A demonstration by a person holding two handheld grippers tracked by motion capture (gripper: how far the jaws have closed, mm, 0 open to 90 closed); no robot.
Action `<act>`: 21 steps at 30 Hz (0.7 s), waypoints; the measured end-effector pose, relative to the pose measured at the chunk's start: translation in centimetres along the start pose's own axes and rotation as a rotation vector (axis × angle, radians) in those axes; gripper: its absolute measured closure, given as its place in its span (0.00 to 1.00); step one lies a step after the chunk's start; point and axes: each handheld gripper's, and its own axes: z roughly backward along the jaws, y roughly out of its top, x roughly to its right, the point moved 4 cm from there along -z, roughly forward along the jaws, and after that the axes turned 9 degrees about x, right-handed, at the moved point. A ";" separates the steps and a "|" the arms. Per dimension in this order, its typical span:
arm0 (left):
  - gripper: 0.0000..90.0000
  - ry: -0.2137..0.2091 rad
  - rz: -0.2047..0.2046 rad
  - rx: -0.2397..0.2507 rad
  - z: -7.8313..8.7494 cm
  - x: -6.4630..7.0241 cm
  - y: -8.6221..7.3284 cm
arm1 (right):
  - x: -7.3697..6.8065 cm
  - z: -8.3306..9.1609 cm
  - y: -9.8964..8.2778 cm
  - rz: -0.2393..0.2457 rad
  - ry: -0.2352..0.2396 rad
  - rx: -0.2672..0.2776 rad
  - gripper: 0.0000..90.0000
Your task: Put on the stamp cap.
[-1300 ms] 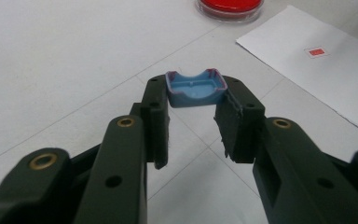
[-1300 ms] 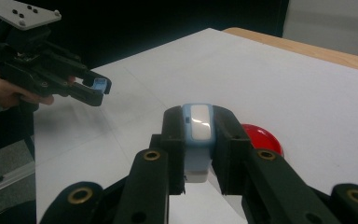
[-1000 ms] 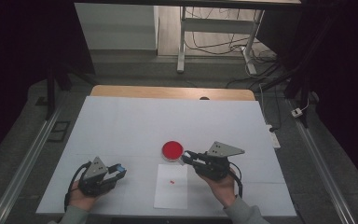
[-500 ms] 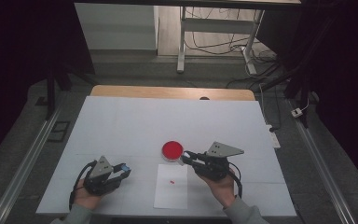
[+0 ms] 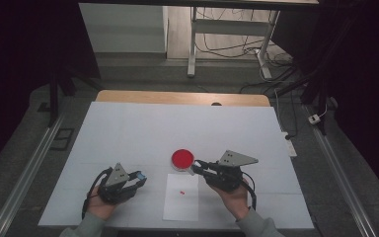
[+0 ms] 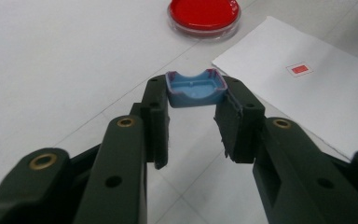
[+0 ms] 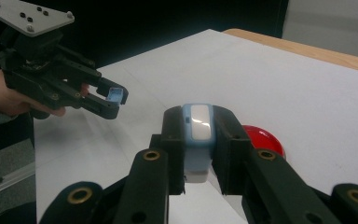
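Left gripper view: blank red mark (image 6: 299,69) on paper sheet (image 6: 317,98), no legible txt.

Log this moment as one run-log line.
left gripper: shut on blue cap | right gripper: shut on stamp body | red ink pad: on table beside paper sheet | stamp: not yet pressed

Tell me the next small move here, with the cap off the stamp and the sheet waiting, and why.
Probably swing the right gripper, shut on the blue stamp, over the red ink pad and ease it down. The pad lies open just beside that gripper, and the paper sheet already carries one red mark. The left gripper holds the blue cap clear, off to the side.
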 end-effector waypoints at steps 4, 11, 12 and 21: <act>0.72 -0.008 -0.011 0.004 -0.4 0.4 0.4 | 0.1 0.1 0.1 -0.002 -0.001 0.002 0.83; 0.72 -0.019 -0.017 0.003 -1.1 0.8 0.7 | 0.0 0.1 0.1 -0.005 -0.001 0.005 0.83; 0.72 -0.019 -0.018 0.004 -1.2 0.8 0.8 | 0.0 0.1 0.1 -0.006 -0.001 0.005 0.83; 0.72 -0.028 -0.018 0.010 -2.1 1.2 1.3 | 0.2 0.1 0.2 -0.043 0.008 0.020 0.83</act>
